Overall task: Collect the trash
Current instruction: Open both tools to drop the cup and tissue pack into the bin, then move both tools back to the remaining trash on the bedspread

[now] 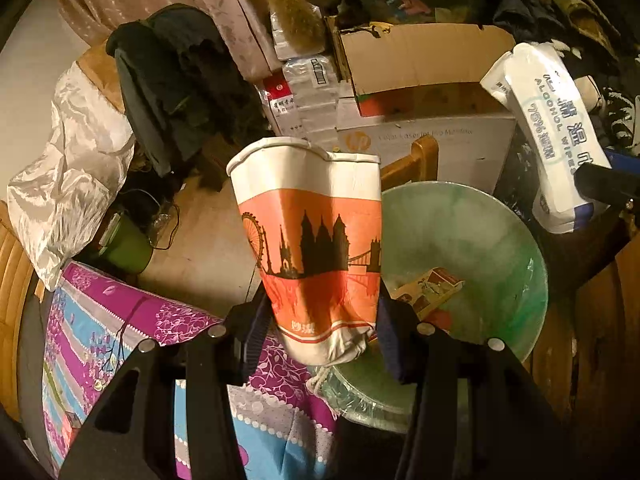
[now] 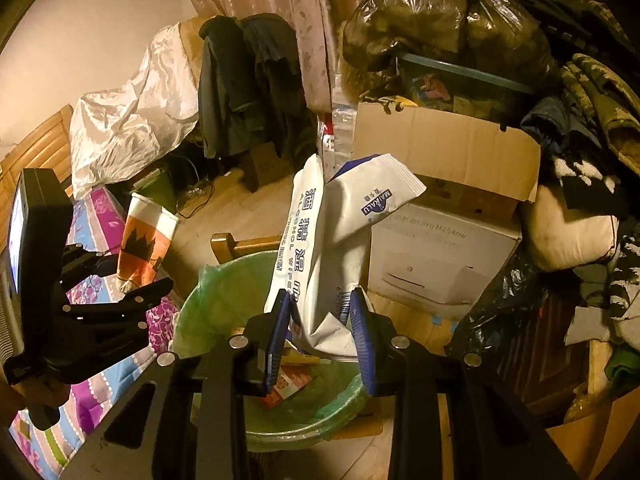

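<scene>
Two handheld grippers each hold a piece of trash at a lined bin, neither piece dropped in yet.

The left gripper (image 1: 324,320) pinches a crushed paper cup (image 1: 316,240) near its base, beside the bin's left rim, over a purple floral cloth (image 1: 120,320). The right gripper (image 2: 320,320) is closed on a white alcohol-wipes packet (image 2: 320,248), hanging directly above the green-lined trash bin (image 2: 216,304). The bin already holds some printed packaging (image 1: 432,288), so collection looks partly done; both held items remain to be released. Around stand a cardboard box (image 2: 440,148), a white printer box (image 2: 440,256), and a wooden chair back (image 2: 236,244) just behind the bin; nothing blocks its mouth.
</scene>
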`<action>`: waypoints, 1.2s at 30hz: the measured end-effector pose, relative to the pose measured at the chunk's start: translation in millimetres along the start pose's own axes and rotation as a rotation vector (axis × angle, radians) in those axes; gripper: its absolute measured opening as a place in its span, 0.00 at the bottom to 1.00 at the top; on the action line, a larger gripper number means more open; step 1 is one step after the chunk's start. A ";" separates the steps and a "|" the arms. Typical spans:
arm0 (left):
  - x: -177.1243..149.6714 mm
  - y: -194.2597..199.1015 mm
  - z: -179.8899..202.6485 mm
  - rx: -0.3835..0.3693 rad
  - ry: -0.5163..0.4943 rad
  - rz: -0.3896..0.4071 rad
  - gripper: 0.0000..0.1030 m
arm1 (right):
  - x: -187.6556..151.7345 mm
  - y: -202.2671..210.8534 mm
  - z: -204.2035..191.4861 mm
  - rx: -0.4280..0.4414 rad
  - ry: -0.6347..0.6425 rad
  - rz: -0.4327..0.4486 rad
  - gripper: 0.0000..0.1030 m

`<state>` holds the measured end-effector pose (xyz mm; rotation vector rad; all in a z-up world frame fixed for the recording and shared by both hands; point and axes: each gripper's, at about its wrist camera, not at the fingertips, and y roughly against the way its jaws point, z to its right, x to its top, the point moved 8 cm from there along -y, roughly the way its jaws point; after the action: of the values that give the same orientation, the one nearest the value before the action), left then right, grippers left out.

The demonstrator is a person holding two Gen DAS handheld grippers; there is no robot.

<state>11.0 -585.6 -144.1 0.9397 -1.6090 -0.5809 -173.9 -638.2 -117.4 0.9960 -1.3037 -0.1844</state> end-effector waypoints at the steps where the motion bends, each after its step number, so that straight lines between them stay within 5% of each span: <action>1: -0.2 -0.9 0.7 -0.001 -0.002 -0.001 0.45 | -0.5 -2.0 -0.4 0.000 0.003 -0.005 0.32; 4: -1.8 -3.4 4.8 -0.043 -0.006 -0.010 0.50 | -6.0 -14.2 -6.2 0.018 0.038 -0.052 0.32; 7: -6.1 -10.3 6.7 -0.095 0.024 -0.038 0.81 | -10.7 -21.6 -9.1 0.004 0.058 -0.064 0.47; 17: -10.3 -11.5 -3.9 -0.127 0.108 -0.029 0.81 | -13.3 -22.5 0.4 0.027 -0.022 -0.043 0.48; 25: -28.2 -1.4 -30.4 -0.032 0.183 0.013 0.81 | -8.5 -11.7 -12.5 0.042 -0.015 0.014 0.48; 36: -84.4 26.4 -107.4 0.224 0.394 0.064 0.87 | -9.1 12.4 -65.1 0.067 0.013 0.171 0.48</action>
<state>111.7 -489.8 -144.6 1.0870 -1.3571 -0.1566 -125.8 -592.1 -110.9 0.9356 -1.3834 -0.0031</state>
